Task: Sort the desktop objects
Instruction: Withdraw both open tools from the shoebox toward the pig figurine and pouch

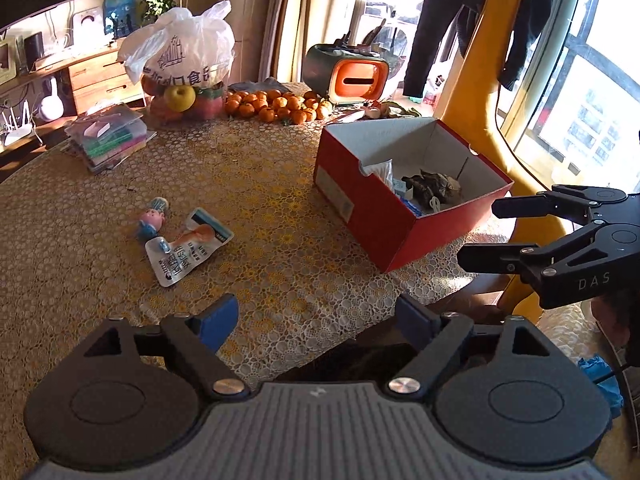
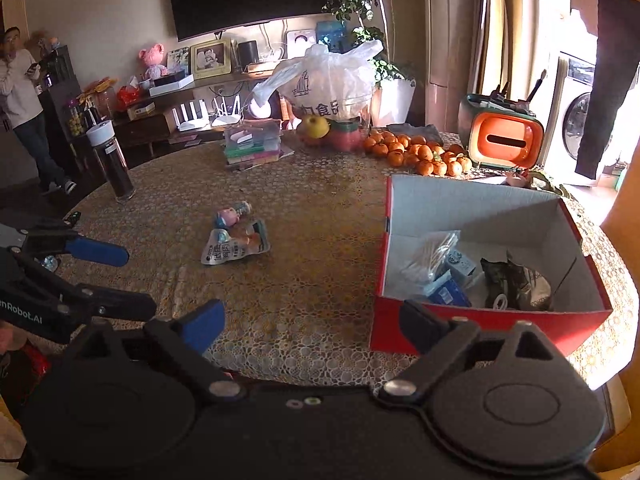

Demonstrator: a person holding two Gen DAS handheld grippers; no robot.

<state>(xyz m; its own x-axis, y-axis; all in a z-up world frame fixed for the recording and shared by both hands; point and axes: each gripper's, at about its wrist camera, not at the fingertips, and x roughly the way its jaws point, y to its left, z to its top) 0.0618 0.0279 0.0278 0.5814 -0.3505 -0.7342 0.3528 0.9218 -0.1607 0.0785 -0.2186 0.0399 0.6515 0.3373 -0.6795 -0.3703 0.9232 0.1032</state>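
Matt cardboard box (image 1: pixel 384 216); glossy plastic packet (image 1: pixel 180 260).

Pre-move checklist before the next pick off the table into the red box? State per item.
1. Left gripper empty, jaws apart: ok.
2. Right gripper empty, jaws apart: ok.
3. Targets reachable: toy figure and snack packets lie together in the open on the tablecloth, nothing on top of them: ok.
4. Packets separable: they overlap and the figure touches them, so a single-item grasp is uncertain: cannot tell.
5. Red box open on top, with free floor space beside the items already inside: ok.
6. Grippers clear of each other: apart in both views: ok.
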